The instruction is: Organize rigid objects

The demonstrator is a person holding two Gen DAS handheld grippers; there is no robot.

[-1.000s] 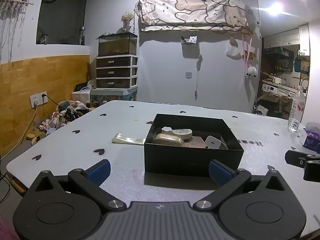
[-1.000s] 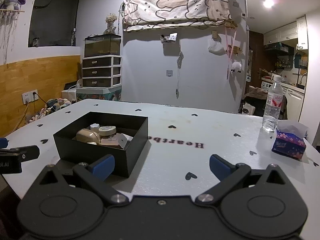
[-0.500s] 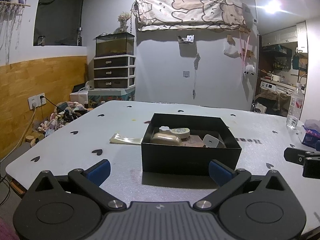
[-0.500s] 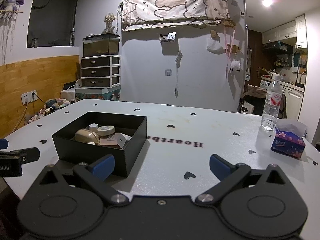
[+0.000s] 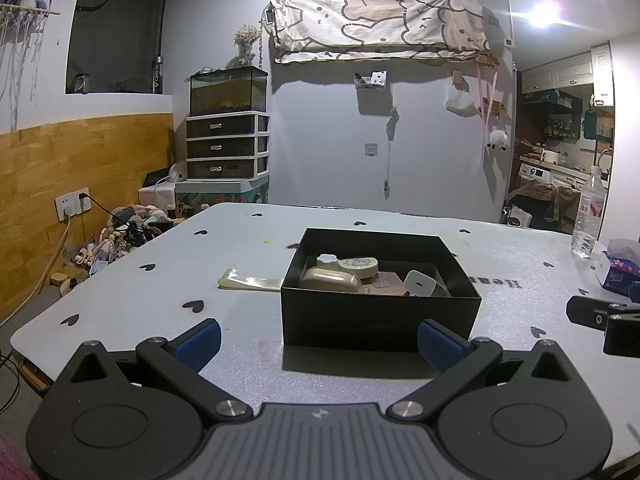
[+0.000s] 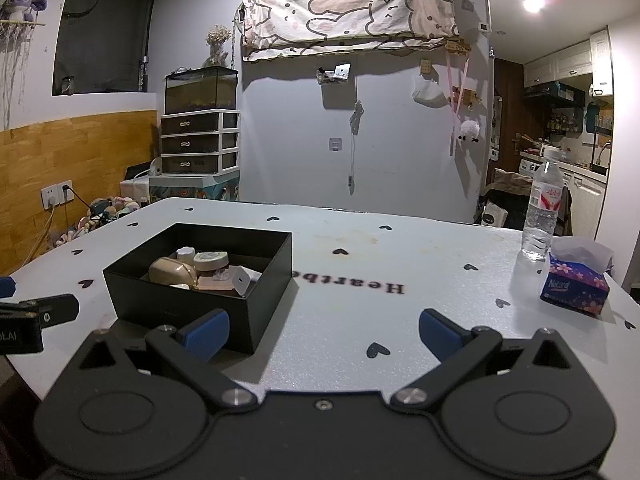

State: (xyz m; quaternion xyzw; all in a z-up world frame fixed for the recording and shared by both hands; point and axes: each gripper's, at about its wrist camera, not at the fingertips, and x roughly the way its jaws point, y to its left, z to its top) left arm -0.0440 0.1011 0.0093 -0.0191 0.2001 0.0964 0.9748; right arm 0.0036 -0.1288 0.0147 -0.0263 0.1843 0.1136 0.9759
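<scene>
A black open box (image 5: 380,318) stands on the white table, also in the right wrist view (image 6: 176,304). It holds a beige case (image 5: 330,280), a round tin (image 5: 358,266), a white cap (image 5: 327,259), a pink card (image 5: 386,282) and a white charger block (image 5: 417,283). My left gripper (image 5: 318,342) is open and empty, just in front of the box. My right gripper (image 6: 322,332) is open and empty, to the right of the box's near corner.
A flat cream packet (image 5: 248,281) lies left of the box. A water bottle (image 6: 540,216) and a tissue pack (image 6: 576,284) stand at the table's right edge. The other gripper's tip shows at the left edge of the right wrist view (image 6: 36,314).
Both grippers have drawn back slightly and risen a little; the box sits a bit farther off in both views. Both stay open and empty.
</scene>
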